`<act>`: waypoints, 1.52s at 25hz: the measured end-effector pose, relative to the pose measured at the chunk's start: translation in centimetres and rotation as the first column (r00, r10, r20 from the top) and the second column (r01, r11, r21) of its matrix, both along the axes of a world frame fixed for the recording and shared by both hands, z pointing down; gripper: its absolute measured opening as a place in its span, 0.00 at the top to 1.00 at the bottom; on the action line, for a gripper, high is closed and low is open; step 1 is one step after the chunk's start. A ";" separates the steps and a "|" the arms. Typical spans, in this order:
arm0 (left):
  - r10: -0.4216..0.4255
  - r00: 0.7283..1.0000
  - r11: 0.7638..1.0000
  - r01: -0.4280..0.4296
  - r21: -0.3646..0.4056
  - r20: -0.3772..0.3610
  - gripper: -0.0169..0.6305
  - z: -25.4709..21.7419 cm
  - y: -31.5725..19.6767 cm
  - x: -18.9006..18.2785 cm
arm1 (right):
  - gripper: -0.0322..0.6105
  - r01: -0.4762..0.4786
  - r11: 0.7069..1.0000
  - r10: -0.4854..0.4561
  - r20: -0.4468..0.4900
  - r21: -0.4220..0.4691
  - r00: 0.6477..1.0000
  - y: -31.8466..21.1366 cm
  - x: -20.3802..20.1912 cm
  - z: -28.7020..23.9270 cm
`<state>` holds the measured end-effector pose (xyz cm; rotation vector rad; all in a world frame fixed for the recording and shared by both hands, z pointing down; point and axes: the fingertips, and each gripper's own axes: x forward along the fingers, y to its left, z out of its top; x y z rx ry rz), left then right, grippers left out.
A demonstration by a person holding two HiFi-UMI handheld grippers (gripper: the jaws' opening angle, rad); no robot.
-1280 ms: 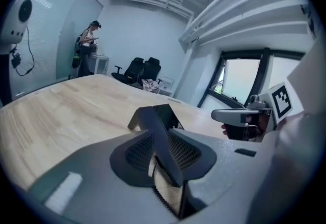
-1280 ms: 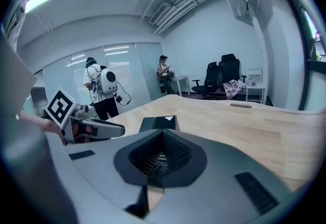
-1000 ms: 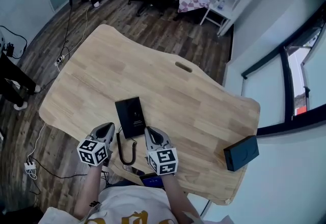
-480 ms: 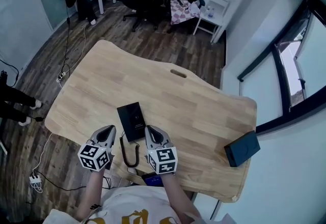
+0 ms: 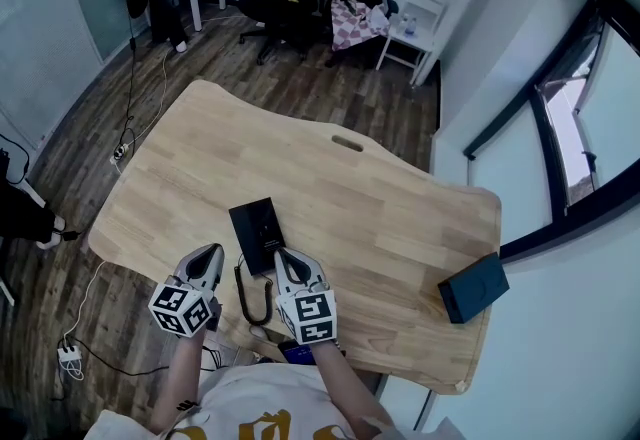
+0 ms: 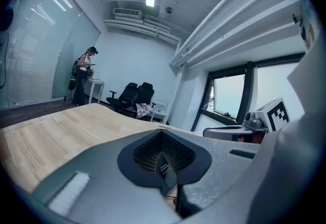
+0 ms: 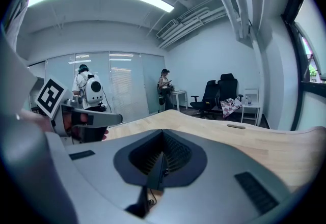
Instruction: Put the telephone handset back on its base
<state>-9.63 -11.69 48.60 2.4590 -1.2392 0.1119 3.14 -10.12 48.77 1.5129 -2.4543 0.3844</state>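
Two grippers are held low over the near edge of the wooden surface (image 5: 350, 198), and both are seen with jaws pressed together, nothing clamped between them. The left gripper (image 5: 208, 258) is held at 9 o'clock of the telephone handset (image 5: 242, 293), the right gripper (image 5: 284, 264) at 3 o'clock. The handset is laid on the surface, off its base (image 5: 258, 231), which is set just beyond it at 12 o'clock. A black box (image 5: 473, 286) is placed well apart, toward 3 o'clock.
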 end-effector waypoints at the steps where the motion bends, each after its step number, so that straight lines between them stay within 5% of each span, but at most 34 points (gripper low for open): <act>1: -0.005 1.000 1.000 0.005 -0.006 0.004 0.97 0.2 0.0 -0.2 | 0.94 0.001 1.000 -0.001 0.000 0.000 1.000 0.1 0.0 0.0; 16: -0.011 1.000 1.000 0.012 -0.021 0.023 0.97 1.4 -0.3 0.1 | 0.94 -0.007 1.000 0.007 -0.040 0.004 0.999 -0.4 0.7 0.2; 27: -0.015 0.998 0.999 0.018 -0.045 0.067 0.97 2.3 -0.4 0.2 | 0.94 -0.013 1.000 0.014 0.064 -0.007 0.998 -0.7 1.0 -0.7; 38: -0.016 0.999 0.997 0.019 -0.077 0.048 0.97 2.8 -1.0 0.7 | 0.94 -0.007 1.000 0.008 0.046 -0.020 0.999 -1.4 1.6 -0.7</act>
